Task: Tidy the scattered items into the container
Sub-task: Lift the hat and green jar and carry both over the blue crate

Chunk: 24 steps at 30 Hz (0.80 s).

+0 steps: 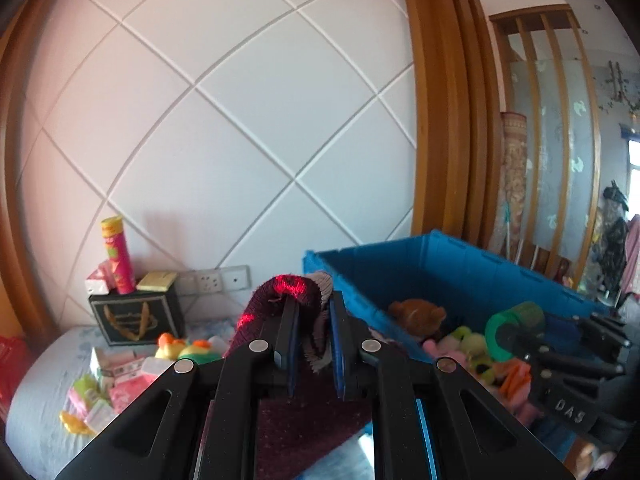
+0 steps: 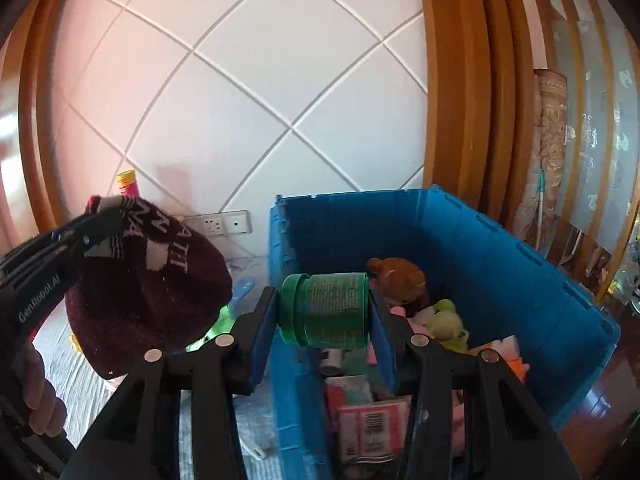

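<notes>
My left gripper [image 1: 314,304] is shut on a maroon knit hat [image 1: 288,292] with white lettering, which droops over and below the fingers. From the right wrist view the hat [image 2: 148,292] hangs off the left gripper [image 2: 96,222], just left of the crate. My right gripper [image 2: 322,300] is shut on a green lidded jar [image 2: 328,310] lying sideways between the pads, above the near left corner of the blue crate [image 2: 500,264]. The left wrist view shows that jar [image 1: 508,332] and the right gripper [image 1: 528,340] over the crate [image 1: 440,264].
The crate holds a brown plush [image 2: 396,280], a green plush [image 2: 444,320], pink boxes and other bits. On the bed to its left lie several small packets [image 1: 120,376], a yellow-green toy [image 1: 184,350] and a black gift box [image 1: 136,320] with a pink tube [image 1: 118,256]. A hand [image 2: 40,396] shows lower left.
</notes>
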{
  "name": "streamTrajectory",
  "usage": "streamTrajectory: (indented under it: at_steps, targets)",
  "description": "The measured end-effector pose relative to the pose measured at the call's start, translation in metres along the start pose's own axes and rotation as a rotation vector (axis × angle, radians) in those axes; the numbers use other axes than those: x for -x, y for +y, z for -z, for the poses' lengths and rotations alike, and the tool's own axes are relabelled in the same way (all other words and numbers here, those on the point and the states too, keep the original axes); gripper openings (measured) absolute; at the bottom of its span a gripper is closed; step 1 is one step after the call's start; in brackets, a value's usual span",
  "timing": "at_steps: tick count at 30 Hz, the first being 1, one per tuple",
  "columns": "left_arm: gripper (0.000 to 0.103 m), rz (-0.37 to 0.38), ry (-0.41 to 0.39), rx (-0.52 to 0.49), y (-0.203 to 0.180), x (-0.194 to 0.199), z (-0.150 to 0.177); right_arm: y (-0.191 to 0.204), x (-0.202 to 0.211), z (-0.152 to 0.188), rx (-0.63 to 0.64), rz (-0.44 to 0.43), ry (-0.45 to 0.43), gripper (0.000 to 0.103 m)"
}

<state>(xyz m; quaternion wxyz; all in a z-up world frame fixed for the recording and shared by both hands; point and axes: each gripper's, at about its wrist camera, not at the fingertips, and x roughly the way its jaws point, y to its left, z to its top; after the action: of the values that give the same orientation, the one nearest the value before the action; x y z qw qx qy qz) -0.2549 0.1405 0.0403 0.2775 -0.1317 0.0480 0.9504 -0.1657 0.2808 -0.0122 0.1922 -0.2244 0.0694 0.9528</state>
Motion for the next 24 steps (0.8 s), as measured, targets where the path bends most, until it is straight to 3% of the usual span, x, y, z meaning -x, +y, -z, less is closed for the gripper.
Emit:
streamTrajectory:
  at_steps: [4, 8, 11, 18, 24]
  targets:
    - [0.013, 0.043, -0.040, -0.029, -0.089, -0.019, -0.028, -0.080, -0.010, -0.010, -0.015, 0.030, -0.002, 0.044]
    - [0.013, 0.103, -0.023, -0.019, -0.160, -0.040, -0.047, -0.146, -0.021, -0.013, -0.022, 0.045, 0.027, 0.044]
    - [0.013, 0.107, 0.016, -0.035, -0.200, -0.057, -0.048, -0.181, -0.029, -0.009, -0.038, 0.039, 0.049, 0.044]
    - [0.014, 0.079, 0.256, -0.044, -0.232, -0.090, -0.007, -0.216, -0.053, 0.010, -0.054, -0.022, 0.116, 0.044]
    - [0.014, 0.024, 0.398, -0.036, -0.225, -0.088, 0.032, -0.220, -0.063, 0.014, -0.037, -0.049, 0.148, 0.044]
